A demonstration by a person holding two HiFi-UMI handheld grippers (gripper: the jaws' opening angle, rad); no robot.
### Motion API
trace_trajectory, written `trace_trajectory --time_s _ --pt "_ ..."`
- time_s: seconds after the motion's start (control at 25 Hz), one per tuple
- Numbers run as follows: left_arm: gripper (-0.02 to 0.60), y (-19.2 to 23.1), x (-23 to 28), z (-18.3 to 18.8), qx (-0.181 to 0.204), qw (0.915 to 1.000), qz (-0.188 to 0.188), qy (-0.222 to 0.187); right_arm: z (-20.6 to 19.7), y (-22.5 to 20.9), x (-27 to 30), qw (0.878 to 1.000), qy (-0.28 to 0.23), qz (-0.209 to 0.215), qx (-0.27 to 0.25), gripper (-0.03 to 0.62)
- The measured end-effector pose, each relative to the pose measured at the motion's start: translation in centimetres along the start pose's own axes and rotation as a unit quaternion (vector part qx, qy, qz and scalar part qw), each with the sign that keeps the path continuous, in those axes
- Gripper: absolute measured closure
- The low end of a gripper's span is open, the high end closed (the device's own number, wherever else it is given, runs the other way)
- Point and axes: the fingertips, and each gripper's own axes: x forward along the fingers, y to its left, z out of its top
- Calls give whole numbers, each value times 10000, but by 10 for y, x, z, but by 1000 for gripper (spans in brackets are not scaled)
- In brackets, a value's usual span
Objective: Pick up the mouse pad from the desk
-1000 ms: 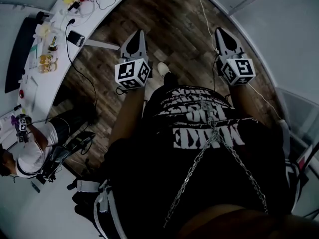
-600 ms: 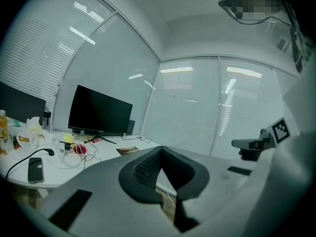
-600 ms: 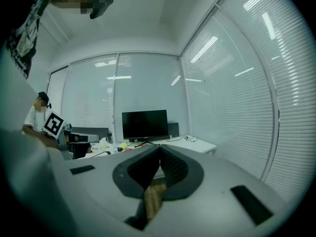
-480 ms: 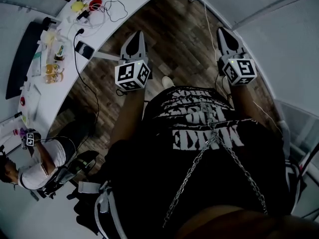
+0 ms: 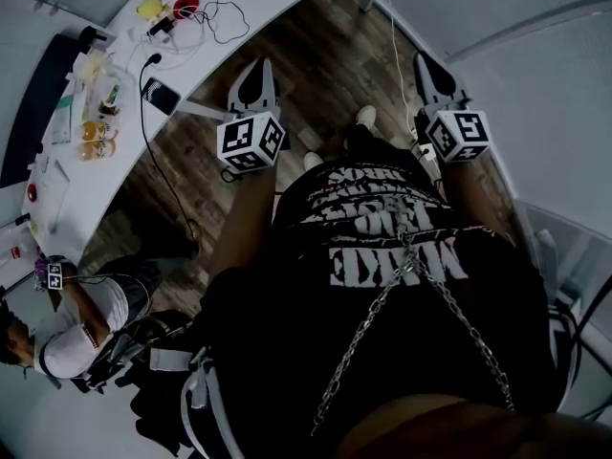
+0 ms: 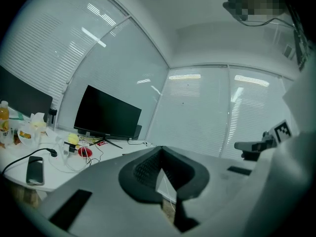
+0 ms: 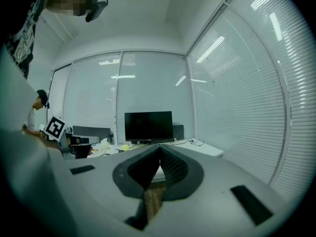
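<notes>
Head view: the left grey two-jaw gripper (image 5: 256, 67) and the right grey two-jaw gripper (image 5: 425, 63) hang over the brown wood-plank floor (image 5: 325, 60), the cluttered white curved desk (image 5: 105, 175) to their left.

Left gripper view: jaws clenched, empty; a black flat monitor (image 6: 106, 115) stands far off.

Right gripper view: jaws clenched, empty.

The mouse pad cannot be picked out.

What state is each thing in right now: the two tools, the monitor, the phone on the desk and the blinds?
left tool: shut, nothing between its jaws
right tool: shut, nothing between its jaws
monitor: screen dark
phone: lying flat, screen dark
blinds: lowered
</notes>
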Motion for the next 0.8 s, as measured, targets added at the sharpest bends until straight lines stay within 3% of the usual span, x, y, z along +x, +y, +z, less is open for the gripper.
trace_trajectory --time_s 0.48,0.8 --pt "574 48 27 3 6 9977 649 196 9 -4 94 9981 -18 609 98 592" --pt "574 53 87 -1 14 9969 742 274 4 -39 150 9962 171 848 141 592"
